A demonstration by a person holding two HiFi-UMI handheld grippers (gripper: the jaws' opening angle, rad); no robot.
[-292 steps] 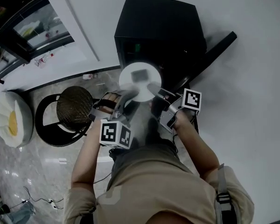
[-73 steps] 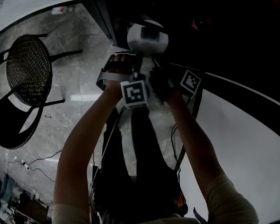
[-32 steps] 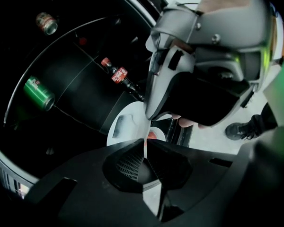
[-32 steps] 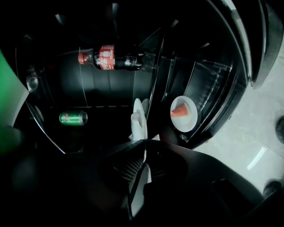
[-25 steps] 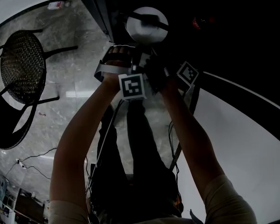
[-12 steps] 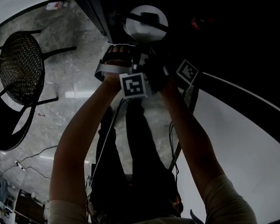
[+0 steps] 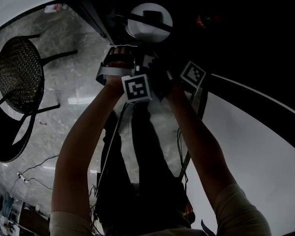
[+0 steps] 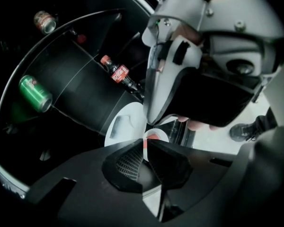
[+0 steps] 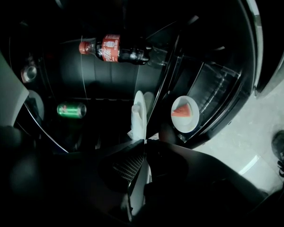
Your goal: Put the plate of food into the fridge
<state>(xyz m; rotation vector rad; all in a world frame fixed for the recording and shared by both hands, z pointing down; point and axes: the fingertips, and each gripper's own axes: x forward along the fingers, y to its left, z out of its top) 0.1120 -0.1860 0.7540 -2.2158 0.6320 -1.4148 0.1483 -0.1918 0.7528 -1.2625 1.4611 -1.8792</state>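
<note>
Plate of food hangs at the mouth of the open fridge, carried between both tools with its far edge already in the dark of the cabinet. My left gripper is clenched on the near rim, and the right gripper is clamped on the rim just beside it, where I see the plate edge-on.

I judge it to be a stiff, glazed plate: light enough, but smooth at the rim and likely to chip or crack if it knocks a shelf. Whatever sits on top is loose and would slide if I let the plate tip. The rim is the only sensible hold, with both grips kept firm and level.

Much is hard to read. In the head view the fridge is nearly black, and a dark bar crosses the plate; I cannot tell whether it is a shelf edge or a rail. The food is only a greyish patch there. In the right gripper view a small white disc with a red wedge shows by the door; I cannot say whether it is a second plate or a reflection. Inside, a cola bottle and a green can are visible, well apart from the plate.
</note>
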